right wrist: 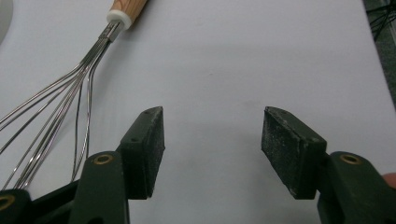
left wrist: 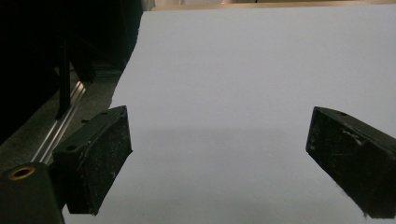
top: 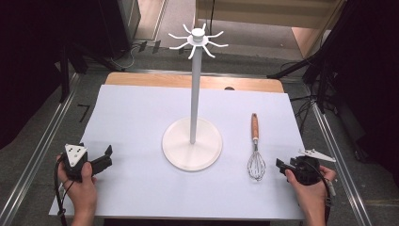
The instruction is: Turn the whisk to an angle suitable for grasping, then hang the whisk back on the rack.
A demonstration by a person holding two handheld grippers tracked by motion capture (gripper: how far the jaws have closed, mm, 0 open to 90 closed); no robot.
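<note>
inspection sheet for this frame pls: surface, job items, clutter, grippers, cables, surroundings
Surface: white sheet over a wooden table, flat and clean.
Job's things: white hook stand upright at centre, hooks bare; whisk with wooden handle lying flat to its right, wire end toward the person.
Clutter: nothing seen.
Grippers: left gripper open, over bare sheet at the near left; right gripper open, beside the whisk's wires, not touching.
Cables: one trails from the left gripper along the left hand; floor cables at right.
Surroundings: metal rails, dark stands, grey floor.

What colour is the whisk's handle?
Brown wood with a white collar, on the whisk; clearest in the right gripper view.
</note>
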